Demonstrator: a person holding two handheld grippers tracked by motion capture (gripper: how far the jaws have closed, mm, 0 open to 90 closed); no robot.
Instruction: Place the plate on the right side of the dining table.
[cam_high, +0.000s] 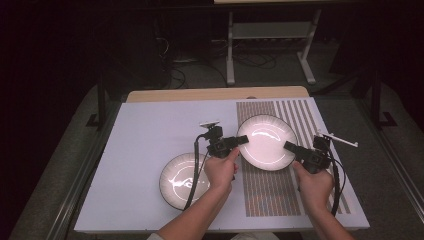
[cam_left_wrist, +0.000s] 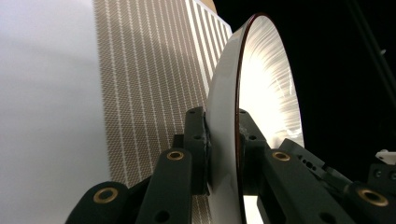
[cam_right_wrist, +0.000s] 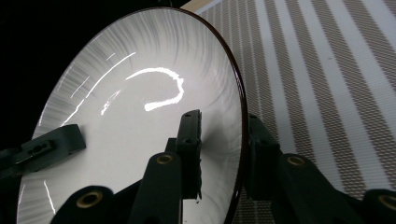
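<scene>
High view, nearest me: my left hand and right hand come in over the worktop. A second plate lies flat just left of my left hand. Beyond it, my left claw is clamped on the left rim of the raised plate, and my right claw is clamped on its right rim. That plate sits over the striped mat.

The high view looks forward and down over the whole table. Each gripper view sits very near the plate, looking along its rim toward 12 o'clock; all three views share that plate and the striped mat.
</scene>
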